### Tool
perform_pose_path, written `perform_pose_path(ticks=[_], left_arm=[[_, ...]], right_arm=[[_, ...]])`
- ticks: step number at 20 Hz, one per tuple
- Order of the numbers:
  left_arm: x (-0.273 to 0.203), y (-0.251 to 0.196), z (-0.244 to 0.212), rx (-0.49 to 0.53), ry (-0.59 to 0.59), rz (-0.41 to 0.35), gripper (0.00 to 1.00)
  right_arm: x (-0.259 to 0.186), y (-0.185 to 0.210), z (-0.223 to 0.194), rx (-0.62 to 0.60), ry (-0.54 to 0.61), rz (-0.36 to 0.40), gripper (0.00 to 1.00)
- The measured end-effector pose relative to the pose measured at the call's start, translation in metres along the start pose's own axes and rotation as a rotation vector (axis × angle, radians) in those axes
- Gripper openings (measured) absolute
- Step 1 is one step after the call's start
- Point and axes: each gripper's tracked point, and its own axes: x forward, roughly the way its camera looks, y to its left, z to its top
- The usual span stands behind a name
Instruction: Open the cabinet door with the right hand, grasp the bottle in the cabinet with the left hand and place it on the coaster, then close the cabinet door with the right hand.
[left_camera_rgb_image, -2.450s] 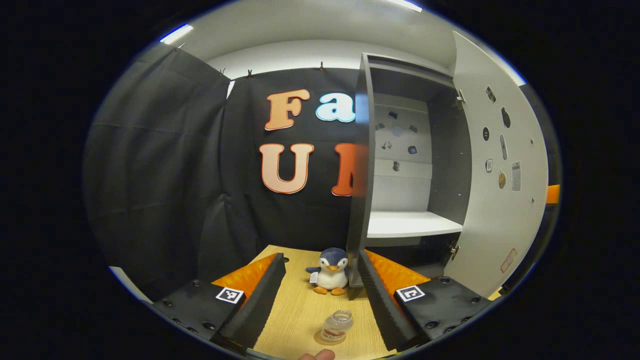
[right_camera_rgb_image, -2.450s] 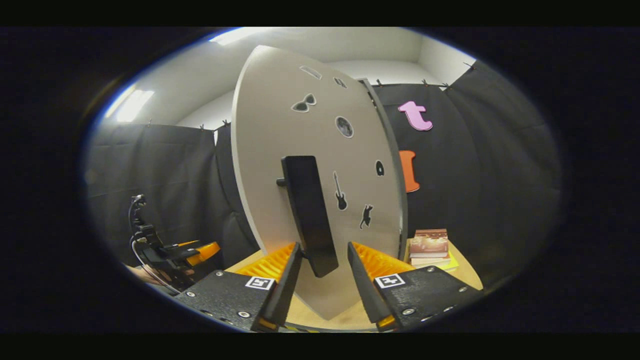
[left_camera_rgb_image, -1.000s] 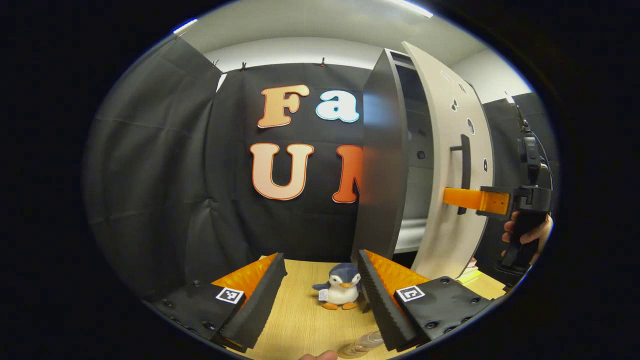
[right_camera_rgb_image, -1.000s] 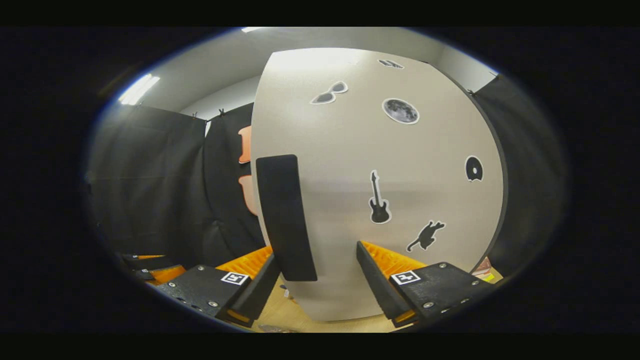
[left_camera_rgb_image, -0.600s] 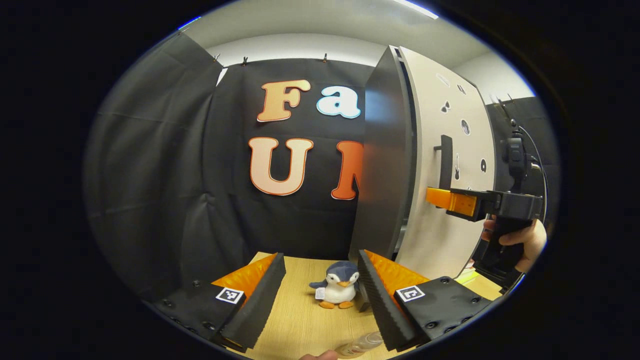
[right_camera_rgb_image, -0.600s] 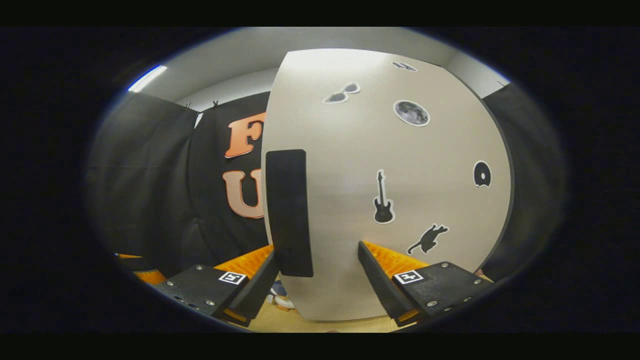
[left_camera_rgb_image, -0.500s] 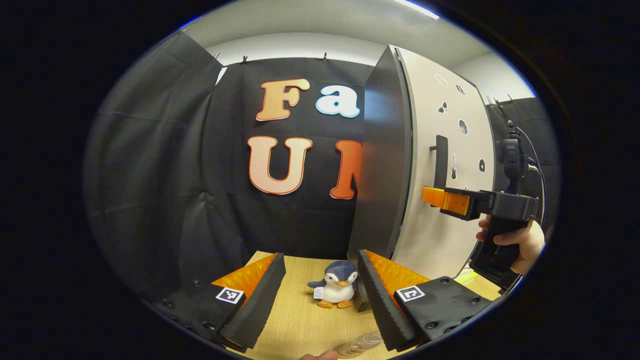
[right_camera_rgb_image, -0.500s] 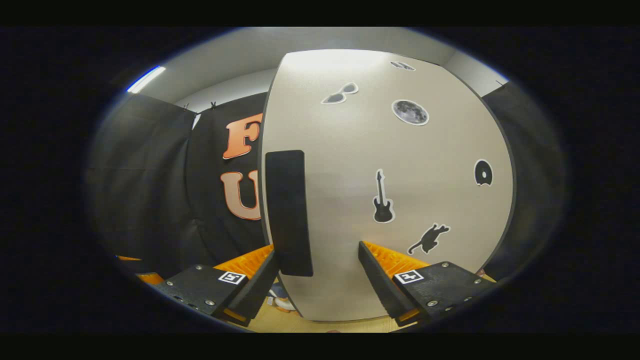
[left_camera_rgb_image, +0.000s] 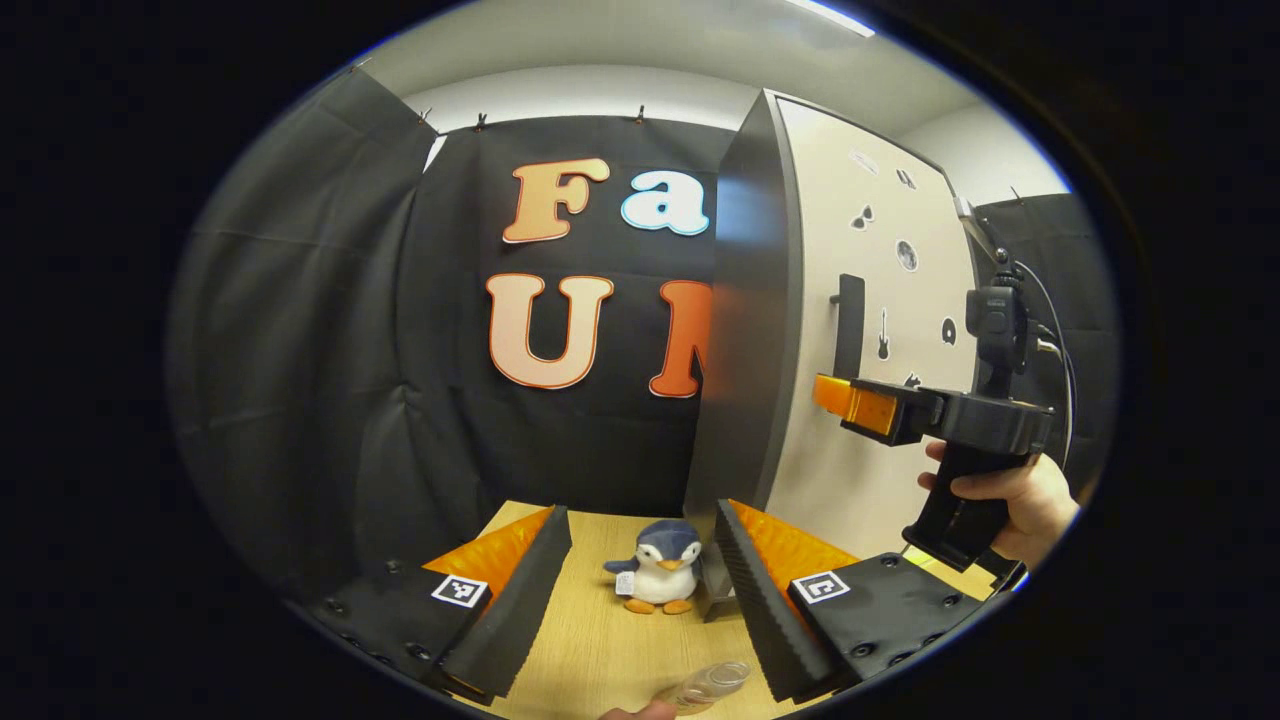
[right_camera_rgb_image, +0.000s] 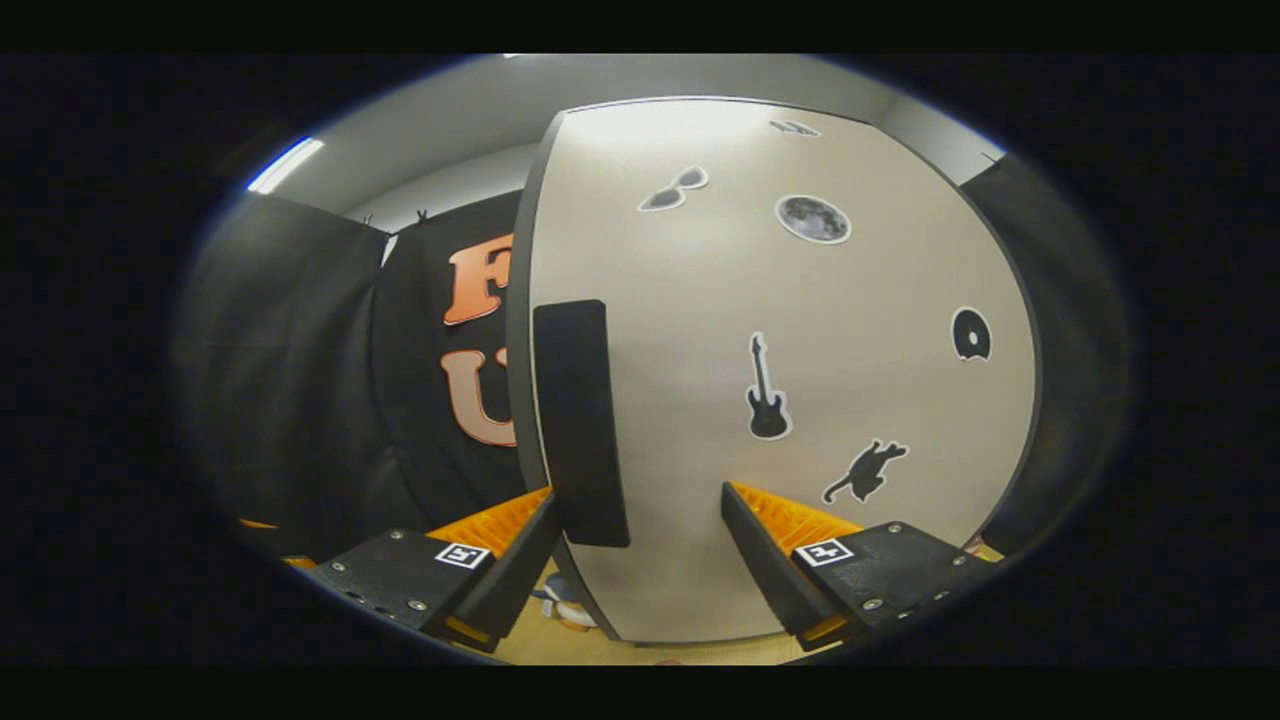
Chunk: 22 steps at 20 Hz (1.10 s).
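Note:
The cabinet door (right_camera_rgb_image: 800, 300) stands shut against the dark cabinet body (left_camera_rgb_image: 745, 330). My right gripper (right_camera_rgb_image: 640, 494) is open, close to the door, with the lower end of the black handle (right_camera_rgb_image: 580, 420) just inside its left finger. In the left gripper view the right gripper (left_camera_rgb_image: 835, 392), held by a hand (left_camera_rgb_image: 1010, 500), points at the handle (left_camera_rgb_image: 848, 325). My left gripper (left_camera_rgb_image: 640, 512) is open over the wooden table (left_camera_rgb_image: 600, 650), with nothing between its fingers. The clear bottle (left_camera_rgb_image: 712, 682) is at that view's bottom edge; what it rests on is cut off.
A small plush penguin (left_camera_rgb_image: 655, 577) sits on the table by the cabinet's front corner, beyond the left gripper's fingers. Black cloth walls close the booth behind and to the left. A fingertip (left_camera_rgb_image: 640, 712) shows at the bottom edge.
The door has swung from wide open to shut, and the right gripper has followed it at the handle. The left gripper has stayed open and has drifted back from the bottle.

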Motion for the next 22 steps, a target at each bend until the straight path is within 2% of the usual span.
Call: perform_pose_path(ticks=[4, 9, 13, 14, 15, 16, 18, 19, 20, 22], left_arm=[[-0.013, -0.022, 0.006, 0.0, -0.007, -0.012, 0.95], [-0.033, -0.048, 0.011, -0.009, -0.01, 0.005, 0.96], [-0.051, -0.069, 0.02, -0.004, -0.018, 0.023, 0.96], [-0.057, -0.073, 0.021, -0.007, -0.023, 0.028, 0.95], [-0.06, -0.08, 0.022, -0.016, -0.024, 0.028, 0.95], [-0.065, -0.087, 0.023, -0.025, -0.023, 0.024, 0.95], [-0.073, -0.099, 0.025, -0.025, -0.016, 0.023, 0.95], [-0.077, -0.101, 0.028, -0.02, -0.018, 0.031, 0.96], [-0.082, -0.106, 0.032, -0.021, -0.025, 0.029, 0.95], [-0.089, -0.115, 0.037, -0.022, -0.037, 0.024, 0.96]], right_arm=[[-0.046, -0.007, 0.017, -0.037, -0.043, 0.006, 0.95], [-0.137, -0.026, 0.033, -0.053, -0.061, -0.005, 0.95], [-0.208, -0.047, 0.047, -0.087, -0.081, -0.044, 0.95], [-0.222, -0.052, 0.05, -0.088, -0.085, -0.057, 0.93], [-0.236, -0.056, 0.05, -0.082, -0.082, -0.062, 0.95], [-0.248, -0.06, 0.049, -0.072, -0.076, -0.071, 0.97], [-0.265, -0.072, 0.045, -0.067, -0.062, -0.092, 0.95], [-0.272, -0.076, 0.042, -0.064, -0.054, -0.1, 0.98], [-0.278, -0.078, 0.04, -0.056, -0.052, -0.1, 0.93], [-0.286, -0.08, 0.038, -0.043, -0.048, -0.095, 0.95]])
